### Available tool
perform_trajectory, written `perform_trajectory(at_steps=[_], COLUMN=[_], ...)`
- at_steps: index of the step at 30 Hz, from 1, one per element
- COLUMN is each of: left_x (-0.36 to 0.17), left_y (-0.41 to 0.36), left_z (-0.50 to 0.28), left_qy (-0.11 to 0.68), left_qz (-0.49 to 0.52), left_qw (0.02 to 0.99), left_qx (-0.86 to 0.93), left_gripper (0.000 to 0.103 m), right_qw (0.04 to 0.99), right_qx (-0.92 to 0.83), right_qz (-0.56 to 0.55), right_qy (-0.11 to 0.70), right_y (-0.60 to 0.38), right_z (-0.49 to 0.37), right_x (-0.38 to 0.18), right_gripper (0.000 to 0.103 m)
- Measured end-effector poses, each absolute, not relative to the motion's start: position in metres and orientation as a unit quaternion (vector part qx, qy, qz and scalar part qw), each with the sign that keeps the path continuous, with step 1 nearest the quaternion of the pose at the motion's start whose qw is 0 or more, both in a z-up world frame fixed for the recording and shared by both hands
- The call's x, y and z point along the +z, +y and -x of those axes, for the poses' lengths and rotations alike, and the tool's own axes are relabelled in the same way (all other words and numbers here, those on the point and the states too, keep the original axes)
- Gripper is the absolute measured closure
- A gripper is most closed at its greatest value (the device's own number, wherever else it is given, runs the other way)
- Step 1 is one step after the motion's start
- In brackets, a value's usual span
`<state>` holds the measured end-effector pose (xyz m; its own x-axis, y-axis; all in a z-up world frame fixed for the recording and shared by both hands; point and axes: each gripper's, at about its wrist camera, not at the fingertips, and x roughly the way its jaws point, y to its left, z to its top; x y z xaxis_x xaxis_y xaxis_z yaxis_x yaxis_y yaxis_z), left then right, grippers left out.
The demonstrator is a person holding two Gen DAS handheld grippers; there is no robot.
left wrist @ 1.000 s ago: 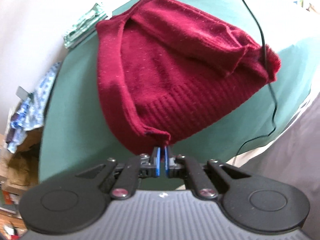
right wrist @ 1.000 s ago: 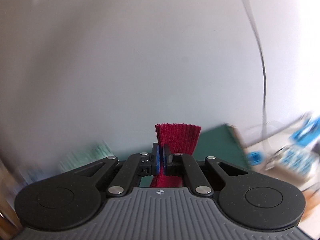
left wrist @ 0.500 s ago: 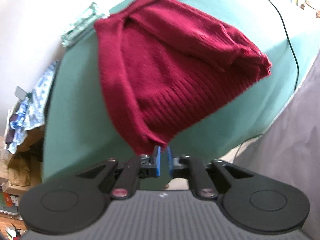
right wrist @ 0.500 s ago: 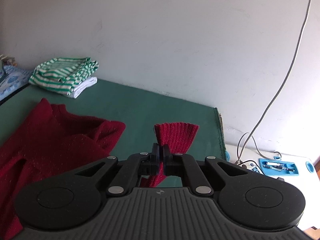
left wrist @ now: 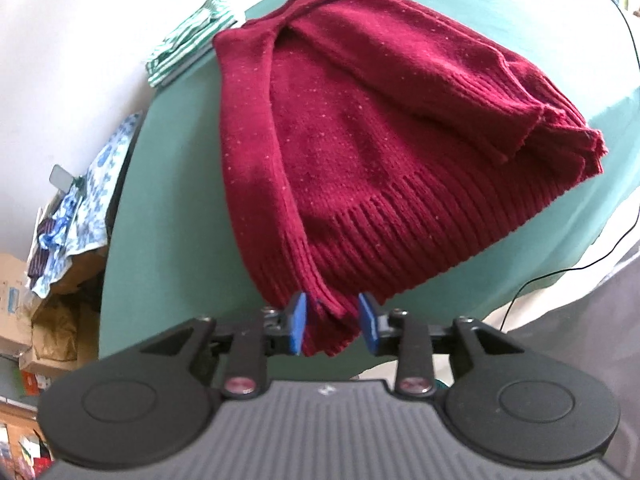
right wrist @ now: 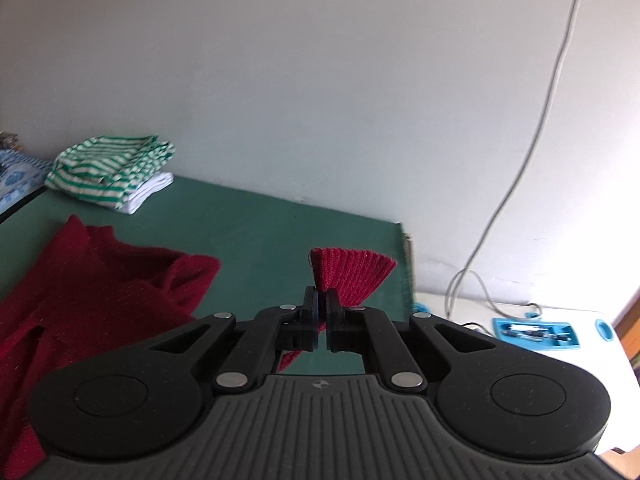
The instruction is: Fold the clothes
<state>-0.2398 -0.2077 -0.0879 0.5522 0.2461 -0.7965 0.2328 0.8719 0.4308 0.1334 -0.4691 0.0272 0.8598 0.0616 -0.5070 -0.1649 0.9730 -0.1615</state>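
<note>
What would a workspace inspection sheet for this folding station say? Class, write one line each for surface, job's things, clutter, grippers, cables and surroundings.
Surface: green table cover, against a white wall.
Job's things: red knit sweater lying partly folded on the cover; folded green-striped garment stacked on white cloth at the far corner.
Clutter: blue patterned cloth and cardboard boxes beside the table.
Grippers: left gripper open, sweater hem loose between its fingers; right gripper shut on a ribbed cuff.
Cables: black cable off the table edge; grey cable down the wall.
Surroundings: white side table with blue tray.
</note>
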Motion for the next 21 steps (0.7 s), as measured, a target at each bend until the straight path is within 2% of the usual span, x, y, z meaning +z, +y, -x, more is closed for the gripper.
perform_trajectory(at_steps=[9,10,13,14,21], left_x=[-0.104,-0.105,-0.106,-0.103,-0.068], left_y=[-0.207,-0.207,-0.205,-0.203,-0.210], left_z=[0.230,0.228,0.225,0.226,0.235], left_qy=[0.482,0.482,0.485,0.485,0.463], left_qz=[-0.271,-0.271,-0.268,-0.263,-0.245], left_qw=[0.832,0.832,0.831,0.833,0.852], left_qx=[0.037,0.038,0.041,0.037,0.009], left_gripper=[0.066,0.070,0.097,0.100,0.101], right_qw=[0.963,0.963,0.963,0.964,0.965], right_qx=[0.058,0.060,0.064,0.064,0.074], right_qz=[0.103,0.103,0.106,0.107,0.114], right_qy=[0.244,0.242,0.238,0.236,0.225], right_y=[-0.470,-0.469,-0.465,-0.465,-0.463], right_z=[-0.134,-0.134,-0.135,-0.135,-0.133], right_x=[0.037,0.038,0.040,0.041,0.050], right_gripper=[0.101,0.101,0.101,0.101,0.101])
